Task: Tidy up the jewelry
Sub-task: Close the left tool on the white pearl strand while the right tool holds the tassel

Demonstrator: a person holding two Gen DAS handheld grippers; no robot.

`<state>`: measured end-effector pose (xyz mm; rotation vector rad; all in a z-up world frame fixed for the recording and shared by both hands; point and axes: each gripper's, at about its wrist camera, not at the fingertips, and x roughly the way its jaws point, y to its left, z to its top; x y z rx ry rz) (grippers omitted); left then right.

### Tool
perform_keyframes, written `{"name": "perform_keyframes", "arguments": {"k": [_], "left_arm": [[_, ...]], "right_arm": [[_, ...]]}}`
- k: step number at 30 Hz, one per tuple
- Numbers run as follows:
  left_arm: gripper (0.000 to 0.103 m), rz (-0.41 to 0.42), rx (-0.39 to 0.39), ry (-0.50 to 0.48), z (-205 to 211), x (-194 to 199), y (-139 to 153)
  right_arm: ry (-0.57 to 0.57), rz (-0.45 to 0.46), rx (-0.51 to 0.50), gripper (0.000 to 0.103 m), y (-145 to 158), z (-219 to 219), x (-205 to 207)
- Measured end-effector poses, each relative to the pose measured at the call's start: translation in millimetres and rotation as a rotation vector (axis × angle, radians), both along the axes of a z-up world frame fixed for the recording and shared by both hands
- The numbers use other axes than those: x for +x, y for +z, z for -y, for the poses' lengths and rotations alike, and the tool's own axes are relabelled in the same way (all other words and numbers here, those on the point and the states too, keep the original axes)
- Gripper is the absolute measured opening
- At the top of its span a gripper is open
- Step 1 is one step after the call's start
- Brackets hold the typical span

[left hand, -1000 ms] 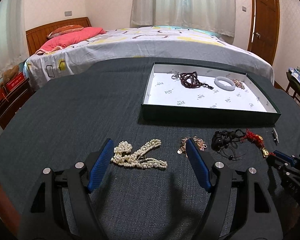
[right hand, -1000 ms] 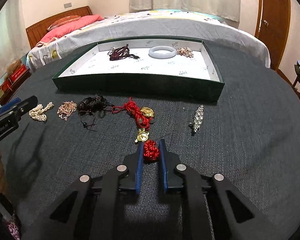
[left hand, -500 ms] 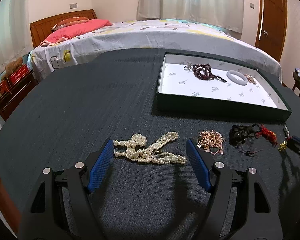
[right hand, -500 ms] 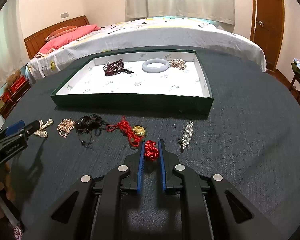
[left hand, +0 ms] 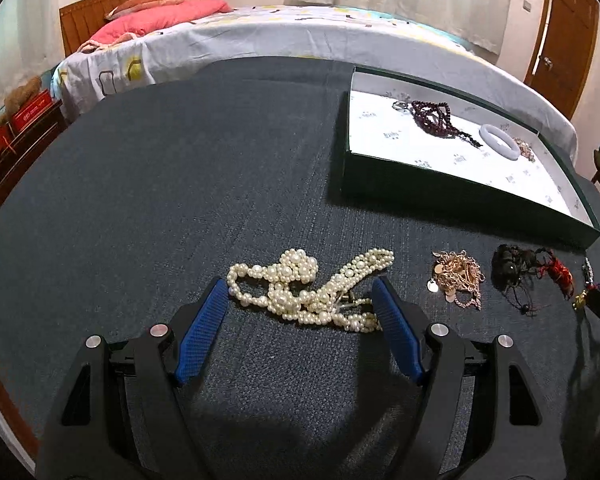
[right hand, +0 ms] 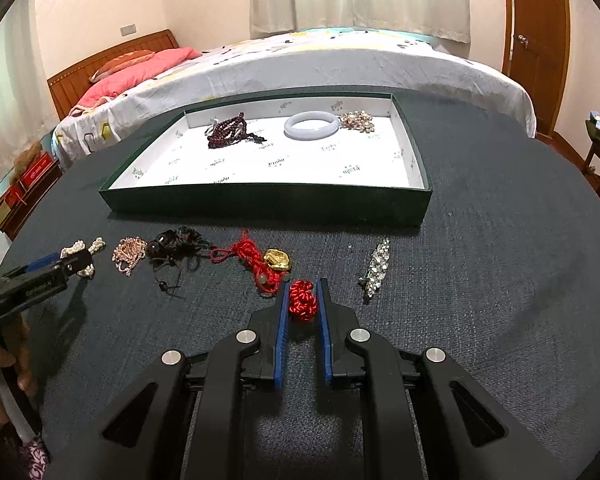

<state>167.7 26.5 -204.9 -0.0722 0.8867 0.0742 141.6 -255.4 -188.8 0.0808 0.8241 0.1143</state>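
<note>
Dark table (left hand: 180, 184): tray (left hand: 440, 196), pearls (left hand: 308, 292)

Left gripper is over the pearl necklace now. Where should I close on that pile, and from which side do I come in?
Grip the pearl necklace at its thick bunched middle, coming straight down from above. It lies flat and tangled on the cloth, between the open left gripper fingers, so the loose ends would likely slip out.

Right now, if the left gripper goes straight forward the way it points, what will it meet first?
Probably the pearl necklace, lying on the cloth between the left gripper's open fingers. Beyond it only bare tablecloth shows.
</note>
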Motion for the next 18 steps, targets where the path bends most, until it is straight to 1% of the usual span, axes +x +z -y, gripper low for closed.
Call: {"name": "perform_keyframes", "arguments": {"k": [3, 4, 5, 6, 8, 9, 11, 13, 18], "left_arm": [[0.071, -0.003, -0.004, -0.011, 1, 1, 0], [0.067, -0.002, -0.005, -0.015, 1, 0, 0], [0.059, 0.003, -0.007, -0.023, 3, 0, 1], [0.055, 0.007, -0.01, -0.033, 4, -1, 1], [0.041, 0.014, -0.013, -0.063, 8, -1, 2], [0.037, 0.017, -0.015, -0.076, 10, -1, 2], [0.024, 0.022, -0.014, -0.091, 14, -2, 3], [0.019, 0.028, -0.009, -0.108, 17, -3, 3], [0.015, 0.038, -0.01, -0.105, 18, -6, 4]], "right_arm": [[0.001, -0.005, 0.0, 0.014, -1, 0, 0], [0.001, -0.007, 0.001, 0.014, -2, 0, 1], [0.001, -0.007, 0.001, 0.014, -2, 0, 1], [0.001, -0.008, 0.001, 0.014, -2, 0, 0], [0.001, -0.007, 0.001, 0.014, -2, 0, 0], [0.002, -0.007, 0.001, 0.014, -2, 0, 0], [0.001, -0.007, 0.001, 0.014, -2, 0, 0], [0.0, -0.007, 0.002, 0.014, -2, 0, 0], [0.001, -0.005, 0.002, 0.014, -2, 0, 0]]}}
